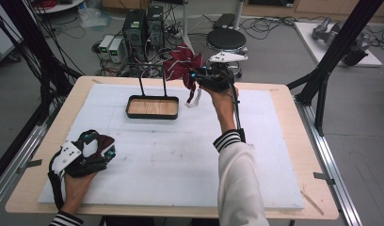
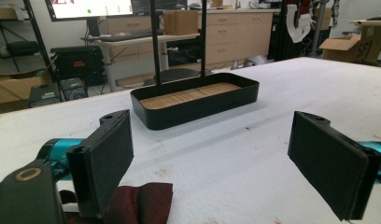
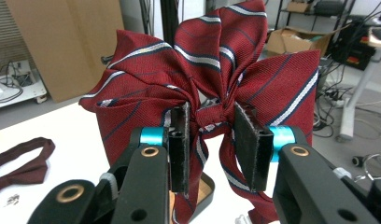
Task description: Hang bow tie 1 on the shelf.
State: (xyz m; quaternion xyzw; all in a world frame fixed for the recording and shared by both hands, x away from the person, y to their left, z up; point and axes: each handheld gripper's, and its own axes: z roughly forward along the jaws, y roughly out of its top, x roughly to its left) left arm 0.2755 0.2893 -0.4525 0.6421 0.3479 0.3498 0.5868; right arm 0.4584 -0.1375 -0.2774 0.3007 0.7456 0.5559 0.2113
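gripping striped bow tie (image 3: 212, 79) aloft: right claw (image 3: 211, 140) | left claw (image 2: 212, 158) wide, empty | tray (image 1: 152, 107) beneath

Lab room around a wooden table

Grey floor (image 1: 284, 52) with tangled cables; 2 black computer towers (image 1: 144, 26) at 12 o'clock, a round black stool (image 1: 226, 39) at 1 o'clock, black frame struts (image 1: 338, 42) at 2 o'clock. Wooden drawer cabinets (image 2: 235, 28) line the far wall.
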